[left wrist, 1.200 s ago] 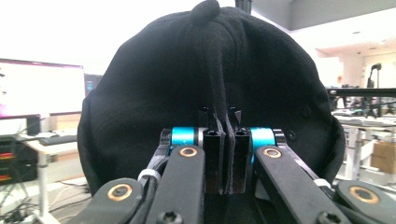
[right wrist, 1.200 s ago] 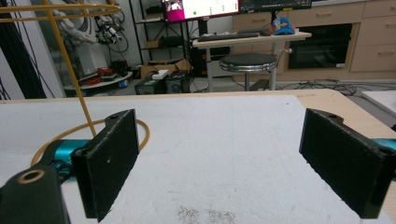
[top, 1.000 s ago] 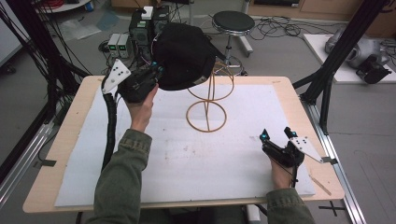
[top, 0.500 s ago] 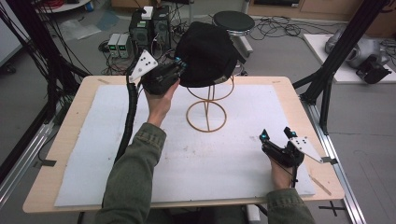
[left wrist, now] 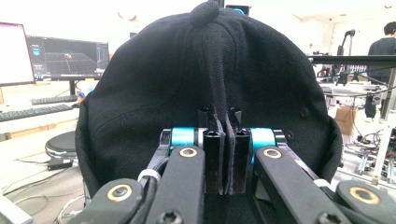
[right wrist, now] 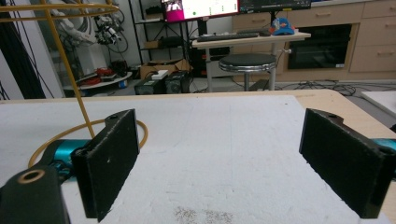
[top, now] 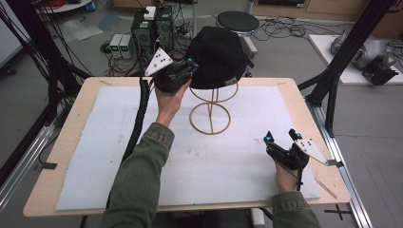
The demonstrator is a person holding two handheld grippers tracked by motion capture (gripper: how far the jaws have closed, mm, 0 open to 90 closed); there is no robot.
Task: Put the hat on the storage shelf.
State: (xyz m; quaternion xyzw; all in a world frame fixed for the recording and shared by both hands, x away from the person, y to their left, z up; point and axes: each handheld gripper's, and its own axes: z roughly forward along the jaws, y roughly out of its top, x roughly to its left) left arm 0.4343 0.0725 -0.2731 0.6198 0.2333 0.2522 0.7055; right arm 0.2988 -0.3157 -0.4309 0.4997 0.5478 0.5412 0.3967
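Observation:
A black cap [top: 217, 56] sits on top of a gold wire stand [top: 210, 110] at the middle back of the table. My left gripper [top: 189, 66] is at the cap's left side, shut on a fold of its fabric. In the left gripper view the cap [left wrist: 187, 88] looms right ahead, and the pinched fold [left wrist: 219, 140] runs down between the closed jaws of the left gripper [left wrist: 219, 154]. My right gripper [top: 281, 135] rests low at the front right of the table, open and holding nothing. In the right gripper view the stand's ring [right wrist: 84, 130] lies to the left.
A white foam sheet [top: 104, 142] covers the wooden table [top: 66, 109]. A black cable hose [top: 139, 114] trails along the left forearm. Behind the table stand a stool [top: 237, 21] and electronics boxes [top: 147, 26]. Black frame posts [top: 342, 52] rise at the right.
My left gripper has carried the cap to the right and lowered it onto the top of the wire stand. The right gripper has stayed still.

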